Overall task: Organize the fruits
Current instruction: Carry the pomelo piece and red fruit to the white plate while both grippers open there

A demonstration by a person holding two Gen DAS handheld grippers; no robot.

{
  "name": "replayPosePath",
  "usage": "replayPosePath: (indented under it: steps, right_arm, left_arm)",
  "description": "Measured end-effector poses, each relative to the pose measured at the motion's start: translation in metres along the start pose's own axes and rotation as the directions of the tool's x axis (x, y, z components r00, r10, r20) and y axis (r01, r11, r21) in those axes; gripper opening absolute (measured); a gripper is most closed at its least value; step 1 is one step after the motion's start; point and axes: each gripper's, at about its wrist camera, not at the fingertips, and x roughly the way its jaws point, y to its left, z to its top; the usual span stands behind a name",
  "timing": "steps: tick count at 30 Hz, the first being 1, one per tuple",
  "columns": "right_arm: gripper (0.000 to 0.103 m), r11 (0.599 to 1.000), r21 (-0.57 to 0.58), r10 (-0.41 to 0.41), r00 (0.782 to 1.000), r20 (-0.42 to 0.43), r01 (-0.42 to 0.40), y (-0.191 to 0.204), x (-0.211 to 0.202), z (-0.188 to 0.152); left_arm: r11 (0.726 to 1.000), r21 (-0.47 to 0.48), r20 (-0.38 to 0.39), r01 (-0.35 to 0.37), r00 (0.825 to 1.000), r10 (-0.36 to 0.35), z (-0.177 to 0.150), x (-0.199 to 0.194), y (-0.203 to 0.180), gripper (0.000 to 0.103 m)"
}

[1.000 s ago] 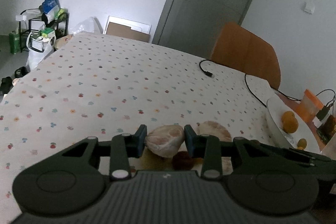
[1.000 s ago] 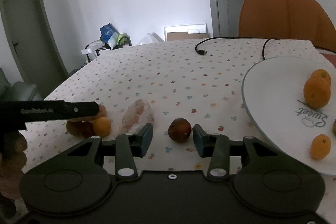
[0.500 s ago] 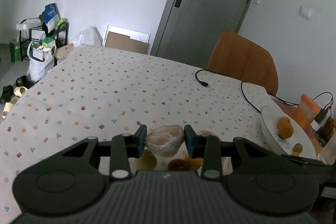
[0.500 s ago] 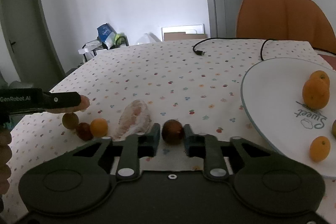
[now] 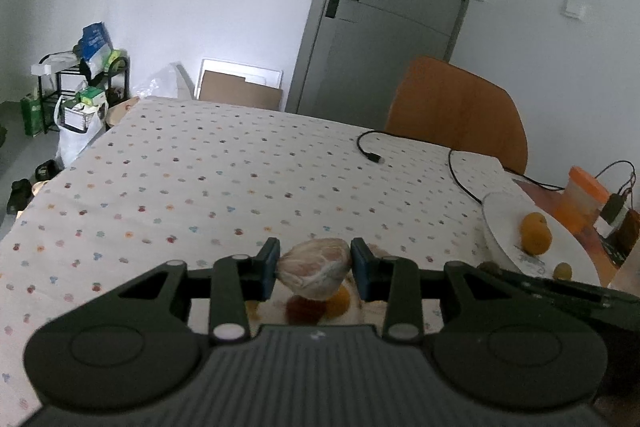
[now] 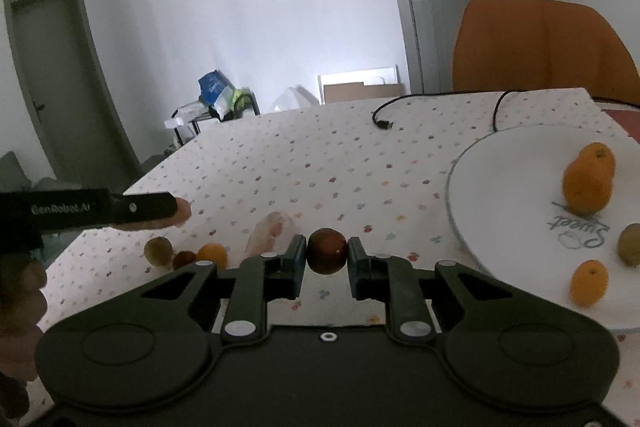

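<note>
Left gripper pinching a pale peeled citrus piece, lifted clear of the dotted tablecloth above loose small fruits. Right gripper clamped on a dark round fruit, also off the cloth, near edge of the table. White plate off to the right, already carrying oranges. Risks: soft citrus squashing or tearing under the pads; round fruit rolling out of a narrow pinch if tilted; dropped fruit knocking the oranges or rolling off the near table edge; both grippers crowding each other at the plate.

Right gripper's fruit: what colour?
Dark reddish-brown fruit, pinched in the right gripper; clearest in the right wrist view.
</note>
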Motion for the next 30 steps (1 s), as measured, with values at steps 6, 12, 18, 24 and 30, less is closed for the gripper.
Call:
replayPosePath:
  steps: [6,12,18,24,30]
  right_arm:
    - [0.020,0.999,0.023,-0.025,0.999,0.020,0.025,-0.012,-0.011,0.001]
    - [0.020,0.998,0.036,-0.047,0.998,0.045,0.046,-0.022,-0.025,0.003]
    - [0.020,0.996,0.050,-0.077,0.995,0.068,0.073,-0.034,-0.038,0.004]
    - [0.020,0.993,0.059,-0.112,0.990,0.091,0.107,-0.047,-0.049,0.003]
    - [0.020,0.985,0.083,-0.160,0.980,0.115,0.151,-0.064,-0.061,0.001]
  left_arm:
    - [1.000,0.020,0.010,0.003,1.000,-0.003,-0.001,-0.003,-0.012,0.037]
    - [0.999,0.037,0.015,0.004,1.000,-0.004,-0.003,-0.005,-0.024,0.037]
    - [0.998,0.059,0.027,0.010,1.000,-0.011,-0.003,-0.004,-0.041,0.037]
    - [0.996,0.085,0.020,0.019,1.000,-0.021,-0.006,0.001,-0.061,0.037]
    - [0.993,0.111,0.016,0.029,0.999,-0.030,-0.005,0.008,-0.080,0.037]
